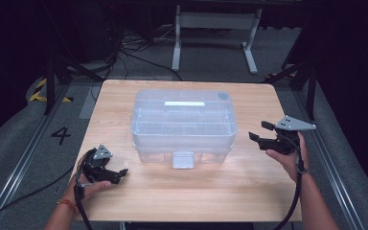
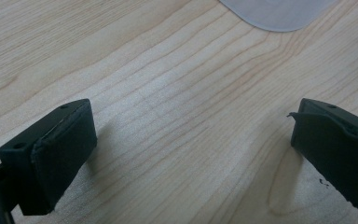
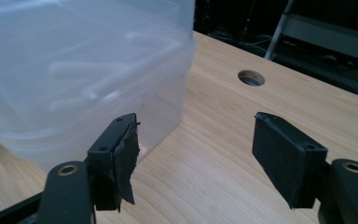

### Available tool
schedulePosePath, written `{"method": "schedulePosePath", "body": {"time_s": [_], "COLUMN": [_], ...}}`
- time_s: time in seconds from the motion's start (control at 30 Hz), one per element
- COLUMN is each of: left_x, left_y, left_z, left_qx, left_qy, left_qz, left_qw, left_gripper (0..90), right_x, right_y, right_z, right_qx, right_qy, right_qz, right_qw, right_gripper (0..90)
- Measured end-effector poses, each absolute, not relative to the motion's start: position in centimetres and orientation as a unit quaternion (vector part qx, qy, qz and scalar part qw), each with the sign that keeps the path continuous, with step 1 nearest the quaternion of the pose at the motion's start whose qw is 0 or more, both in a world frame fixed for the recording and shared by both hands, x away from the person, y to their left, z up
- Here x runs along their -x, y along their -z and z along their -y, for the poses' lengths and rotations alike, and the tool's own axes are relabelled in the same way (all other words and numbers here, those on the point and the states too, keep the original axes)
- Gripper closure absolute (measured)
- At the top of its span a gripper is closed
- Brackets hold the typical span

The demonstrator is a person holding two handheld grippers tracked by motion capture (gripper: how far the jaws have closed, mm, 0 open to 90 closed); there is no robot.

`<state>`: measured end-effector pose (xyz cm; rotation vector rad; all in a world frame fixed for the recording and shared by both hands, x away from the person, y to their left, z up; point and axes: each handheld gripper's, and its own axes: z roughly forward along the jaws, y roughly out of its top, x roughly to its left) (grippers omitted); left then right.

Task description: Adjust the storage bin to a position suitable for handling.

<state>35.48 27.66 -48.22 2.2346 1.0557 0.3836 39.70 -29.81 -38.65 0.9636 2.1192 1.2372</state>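
Matte black jaws, grained table (image 2: 177, 116), translucent box (image 1: 183, 124)

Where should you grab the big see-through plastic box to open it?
Probably at the flap-like latch in the middle of the clear box's front wall, coming from the person's side of the table. It sticks out from the wall and faces both open hand-held grippers, left and right.

box (image 1: 183, 125) mid-table (image 1: 249, 184) — left gripper (image 1: 116, 176) left, right gripper (image 1: 260, 132) right
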Motion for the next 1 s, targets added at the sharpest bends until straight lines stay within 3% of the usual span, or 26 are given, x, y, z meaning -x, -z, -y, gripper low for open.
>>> {"method": "schedulePosePath", "body": {"time_s": [0.4, 1.0], "left_x": [-35.5, -35.4], "left_y": [48.2, 48.2], "left_z": [-27.6, -27.6], "left_qx": [-0.847, -0.846], "left_qy": [-0.148, -0.149], "left_qz": [-0.401, -0.403], "left_qw": [0.316, 0.315], "left_gripper": [0.6, 0.8], "right_x": [-39.9, -41.9], "right_y": [35.9, 31.6], "right_z": [28.6, 25.9], "right_qx": [-0.333, -0.301], "right_qy": [-0.469, -0.485], "right_qz": [-0.771, -0.774], "right_qw": [0.276, 0.275], "right_gripper": [31.3, 31.3]}}
